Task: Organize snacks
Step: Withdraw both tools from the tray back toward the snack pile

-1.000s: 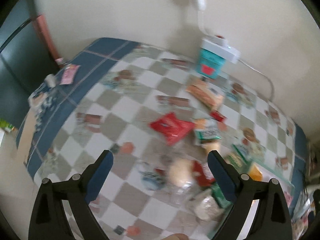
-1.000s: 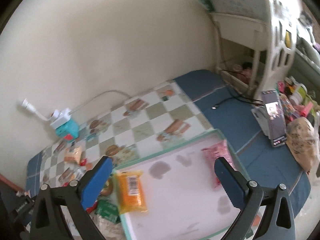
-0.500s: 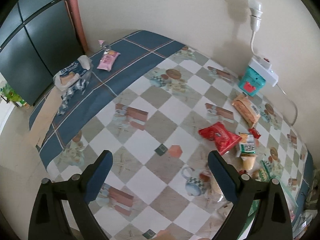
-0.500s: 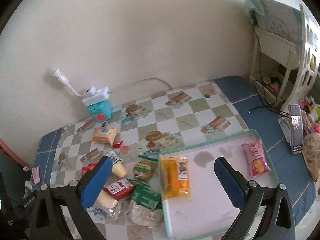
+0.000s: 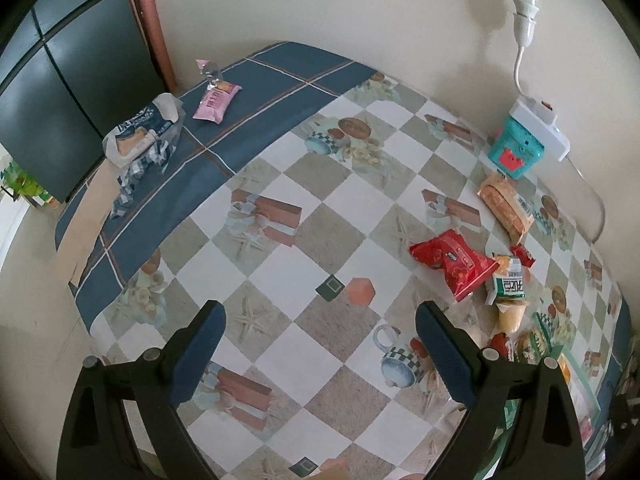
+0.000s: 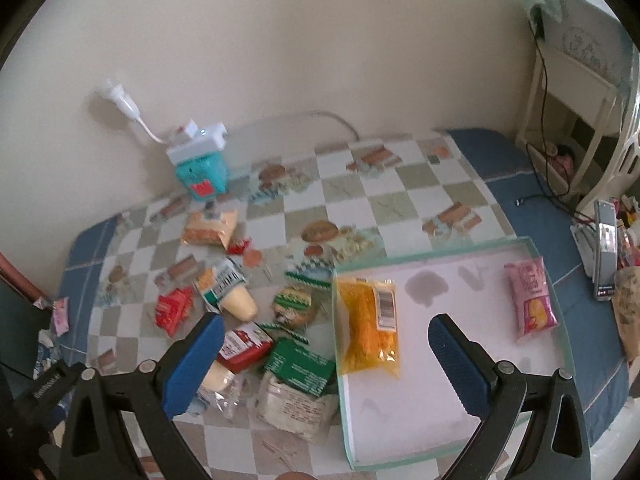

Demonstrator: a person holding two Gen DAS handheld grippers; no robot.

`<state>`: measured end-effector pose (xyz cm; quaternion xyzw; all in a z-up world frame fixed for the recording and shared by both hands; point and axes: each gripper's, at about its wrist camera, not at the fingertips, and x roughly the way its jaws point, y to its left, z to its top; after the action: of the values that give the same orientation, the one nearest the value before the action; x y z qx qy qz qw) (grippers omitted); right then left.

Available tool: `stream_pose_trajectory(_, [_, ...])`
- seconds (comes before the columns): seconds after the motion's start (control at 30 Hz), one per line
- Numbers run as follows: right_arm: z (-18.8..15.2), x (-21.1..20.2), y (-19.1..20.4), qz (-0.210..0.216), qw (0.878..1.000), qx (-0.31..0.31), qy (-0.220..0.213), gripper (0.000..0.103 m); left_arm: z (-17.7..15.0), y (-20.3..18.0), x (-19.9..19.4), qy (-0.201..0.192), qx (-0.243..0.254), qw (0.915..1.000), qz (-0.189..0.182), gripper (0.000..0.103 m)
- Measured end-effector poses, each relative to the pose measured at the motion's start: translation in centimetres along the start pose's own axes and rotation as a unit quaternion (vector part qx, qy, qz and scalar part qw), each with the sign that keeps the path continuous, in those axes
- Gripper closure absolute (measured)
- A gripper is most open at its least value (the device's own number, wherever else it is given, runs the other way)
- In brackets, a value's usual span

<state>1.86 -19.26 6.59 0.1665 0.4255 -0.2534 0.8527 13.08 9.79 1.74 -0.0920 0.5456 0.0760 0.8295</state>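
Several snack packets lie scattered on the checked tablecloth (image 5: 340, 216). A red packet (image 5: 456, 262) and an orange-brown packet (image 5: 506, 206) lie right of my left gripper (image 5: 320, 344), which is open and empty above the cloth. A pink packet (image 5: 217, 100) lies far left. In the right wrist view a white tray with a green rim (image 6: 440, 360) holds an orange packet (image 6: 370, 316) and a pink packet (image 6: 530, 298). My right gripper (image 6: 324, 354) is open and empty above the tray's left edge, with a pile of snacks (image 6: 256, 328) left of it.
A teal box with a white power strip (image 5: 520, 148) stands by the wall. A crumpled bag (image 5: 140, 132) lies at the far left on the blue border. A phone (image 6: 604, 256) and white shelf (image 6: 572, 92) stand to the right.
Both grippers have swung left. The left view now takes in the table's left end and dark cabinet. The right view has moved from the tray toward the snack pile.
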Motion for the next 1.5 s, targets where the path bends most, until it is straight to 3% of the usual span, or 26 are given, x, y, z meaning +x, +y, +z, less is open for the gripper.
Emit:
stream_pose_trajectory(0.17, [-0.6, 2.0, -0.2, 0.009, 0.999, 0.006, 0.031, 0.000, -0.7, -1.1, 1.8, 0.032, 0.016, 0.9993, -0.007, 0.007])
stream_pose_trajectory(0.4, [-3.5, 8.0, 0.4, 0.006, 0.991, -0.006, 0.132, 0.000, -2.7, -3.9, 5.8, 0.093, 0.055, 0.9941, -0.005, 0.007])
stream_pose_trajectory(0.57, [-5.0, 10.3, 0.4, -0.012, 0.984, -0.010, 0.176, 0.000, -3.7, -5.6, 7.1, 0.111, 0.078, 0.9907, -0.001, 0.007])
stream_pose_trajectory(1.03, [-4.3, 10.4, -2.0, -0.049, 0.982, 0.006, 0.180, 0.000, -4.4, -9.4, 8.0, 0.096, 0.076, 0.9904, -0.063, 0.007])
stream_pose_trajectory(1.5, [-3.7, 11.6, -2.3, -0.056, 0.982, 0.011, 0.181, 0.000, -4.3, -13.6, 9.4, 0.081, 0.101, 0.9900, -0.056, 0.007])
